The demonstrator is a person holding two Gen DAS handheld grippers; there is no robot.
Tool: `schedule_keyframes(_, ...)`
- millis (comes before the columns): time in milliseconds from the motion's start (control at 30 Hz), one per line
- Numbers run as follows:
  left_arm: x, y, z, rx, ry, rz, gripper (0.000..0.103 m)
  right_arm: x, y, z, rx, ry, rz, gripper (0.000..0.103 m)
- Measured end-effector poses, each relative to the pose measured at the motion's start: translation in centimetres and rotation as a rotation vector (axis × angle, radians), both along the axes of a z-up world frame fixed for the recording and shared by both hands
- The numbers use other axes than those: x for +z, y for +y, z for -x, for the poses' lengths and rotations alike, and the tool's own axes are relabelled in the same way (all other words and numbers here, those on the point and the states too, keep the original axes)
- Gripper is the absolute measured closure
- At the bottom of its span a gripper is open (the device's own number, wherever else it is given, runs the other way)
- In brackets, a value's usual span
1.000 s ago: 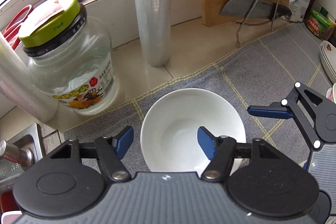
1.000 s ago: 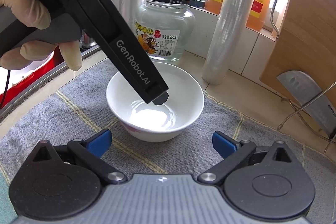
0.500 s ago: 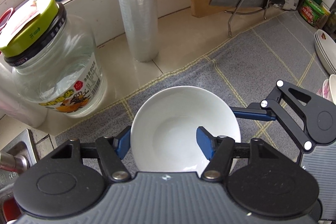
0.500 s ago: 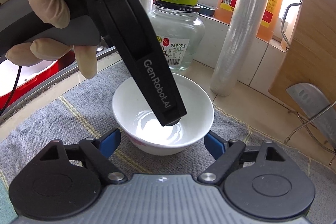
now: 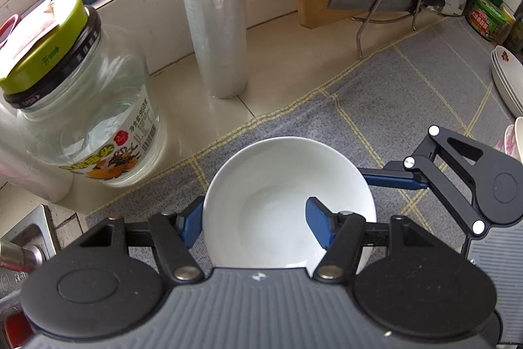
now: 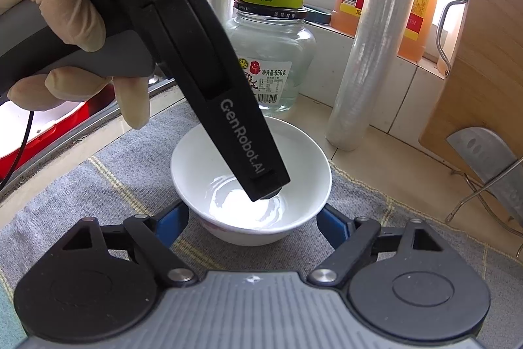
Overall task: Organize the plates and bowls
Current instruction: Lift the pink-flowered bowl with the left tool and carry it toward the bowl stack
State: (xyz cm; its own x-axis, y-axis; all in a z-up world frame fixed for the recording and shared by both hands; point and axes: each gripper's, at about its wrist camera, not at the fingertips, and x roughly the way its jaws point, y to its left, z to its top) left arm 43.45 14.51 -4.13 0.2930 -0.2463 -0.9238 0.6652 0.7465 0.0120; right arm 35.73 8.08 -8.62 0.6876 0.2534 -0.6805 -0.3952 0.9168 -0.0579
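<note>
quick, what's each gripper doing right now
Left gripper: open, straddling the near wall of the white bowl, not clamped.
Right gripper: open, one finger either side of the bowl, holding nothing.

A plain round white ceramic bowl [image 5: 287,201] stands upright on the grey checked cloth mat [image 5: 408,80], near the mat's edge closest to the window. Its glossy inside holds nothing but glare. A faint pink mark shows low on its outer wall. Stacked white plates [image 5: 506,80] with a red flower print lie at the mat's far right.
</note>
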Motion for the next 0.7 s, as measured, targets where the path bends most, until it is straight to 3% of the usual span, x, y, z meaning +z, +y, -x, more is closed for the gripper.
schedule_keyframes(433,0.7,-0.1,1.0,-0.004,-0.011,0.012,0.039,0.8,-0.1,0.6,-0.001,0.009,0.005,0.015)
schedule_keyframes(700,2.8,-0.4,2.8,0.001,-0.026,0.027,0.039,2.8,-0.4,2.1,0.028,0.001,0.027,0.015)
